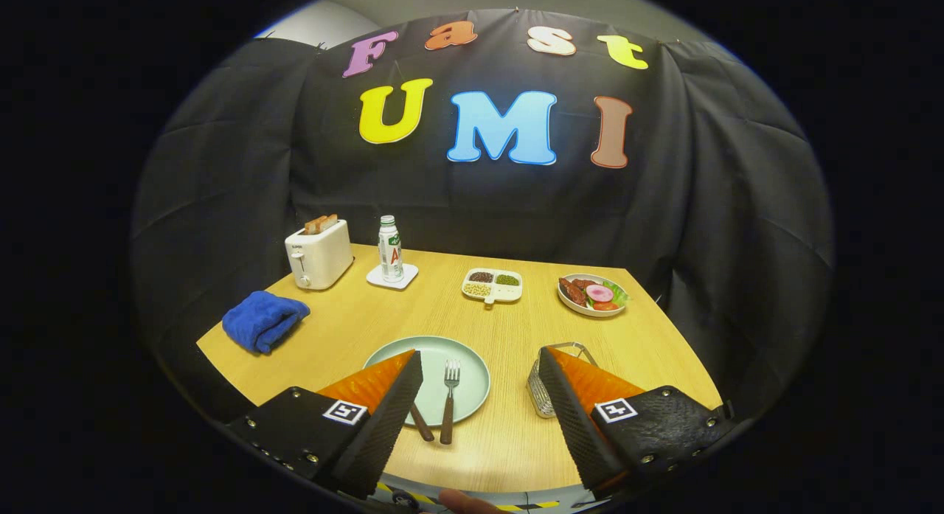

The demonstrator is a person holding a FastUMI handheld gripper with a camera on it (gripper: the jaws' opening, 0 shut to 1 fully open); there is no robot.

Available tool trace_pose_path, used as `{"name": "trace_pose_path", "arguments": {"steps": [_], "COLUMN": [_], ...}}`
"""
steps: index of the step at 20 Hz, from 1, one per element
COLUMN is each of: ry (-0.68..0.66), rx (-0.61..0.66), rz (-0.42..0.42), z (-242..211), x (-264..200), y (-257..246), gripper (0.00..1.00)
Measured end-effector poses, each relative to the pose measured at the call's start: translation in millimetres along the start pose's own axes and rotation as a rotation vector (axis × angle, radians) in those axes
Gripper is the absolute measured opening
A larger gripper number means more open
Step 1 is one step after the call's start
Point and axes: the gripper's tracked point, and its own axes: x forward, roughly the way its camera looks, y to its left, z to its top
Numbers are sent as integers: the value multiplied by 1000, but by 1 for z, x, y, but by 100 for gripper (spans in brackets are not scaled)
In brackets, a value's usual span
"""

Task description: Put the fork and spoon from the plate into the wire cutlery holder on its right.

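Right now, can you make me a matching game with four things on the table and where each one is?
Things:
1. fork
2. towel
3. bottle
4. holder

Places:
A. on a white coaster by the toaster
B. behind the right finger, beside the plate
C. on the plate, between the open fingers of the gripper
D. at the table's edge, in front of the toaster

Pairs: 1-C, 2-D, 3-A, 4-B
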Motion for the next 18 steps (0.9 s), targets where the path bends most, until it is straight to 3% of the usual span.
{"name": "trace_pose_path", "arguments": {"steps": [18], "ry": [465], "rx": [-44], "rz": [53], "z": [-143], "x": [72], "y": [11], "gripper": [97]}}
